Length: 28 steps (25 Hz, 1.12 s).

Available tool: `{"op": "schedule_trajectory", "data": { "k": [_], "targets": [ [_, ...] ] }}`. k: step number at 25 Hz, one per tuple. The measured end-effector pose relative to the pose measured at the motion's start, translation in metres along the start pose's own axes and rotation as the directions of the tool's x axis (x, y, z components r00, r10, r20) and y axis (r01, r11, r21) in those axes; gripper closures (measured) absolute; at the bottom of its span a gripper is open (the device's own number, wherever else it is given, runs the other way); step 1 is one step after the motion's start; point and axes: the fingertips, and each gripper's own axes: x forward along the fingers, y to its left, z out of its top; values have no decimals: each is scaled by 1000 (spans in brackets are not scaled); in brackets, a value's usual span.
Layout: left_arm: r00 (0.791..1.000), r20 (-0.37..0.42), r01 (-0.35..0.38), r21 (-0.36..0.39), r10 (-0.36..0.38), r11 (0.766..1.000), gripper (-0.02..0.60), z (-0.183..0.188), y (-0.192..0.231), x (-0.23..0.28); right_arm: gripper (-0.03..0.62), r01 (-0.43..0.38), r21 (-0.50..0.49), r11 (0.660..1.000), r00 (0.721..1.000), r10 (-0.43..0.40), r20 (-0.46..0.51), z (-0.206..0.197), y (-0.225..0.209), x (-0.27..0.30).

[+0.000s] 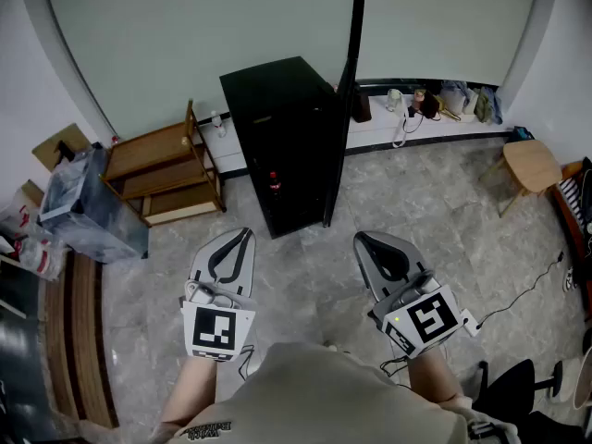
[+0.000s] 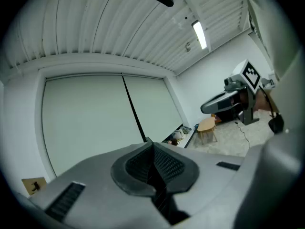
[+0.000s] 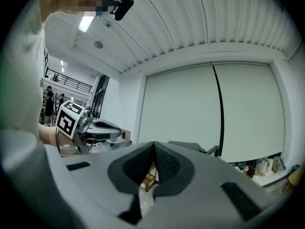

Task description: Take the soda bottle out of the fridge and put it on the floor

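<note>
A small black fridge (image 1: 282,137) stands open on the grey stone floor (image 1: 310,280), a wooden shelf rack (image 1: 162,174) beside it. The dark soda bottle (image 1: 274,185) stands inside, low down. We hold the left gripper (image 1: 244,233) and right gripper (image 1: 361,240) level, short of the fridge, fingers closed on nothing.

grey left gripper (image 1: 246,234), beige shirt (image 1: 324,396)
</note>
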Motion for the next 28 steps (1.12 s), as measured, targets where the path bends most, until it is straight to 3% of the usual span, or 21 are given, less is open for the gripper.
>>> {"op": "schedule_trajectory", "data": {
  "k": [8, 22, 25, 28],
  "targets": [
    [1000, -17, 5, 0, -5, 1000, 571, 1, -18, 12, 599, 17, 18, 1000, 1000, -16, -10, -11, -20, -11],
    [997, -75, 5, -11, -6, 1000, 571, 5, -78, 37, 597, -88, 41, 995, 994, 90, -59, -48, -46, -47],
    [998, -57, -1, -45, -1, 999, 571, 16, -89, 44, 597, -102, 56, 993, 992, 106, -63, -57, -53, -50],
    [999, -39, -8, -30, 7, 1000, 571, 27, -98, 47, 597, -105, 68, 992, 992, 109, -63, -60, -55, -50]
  ]
}}
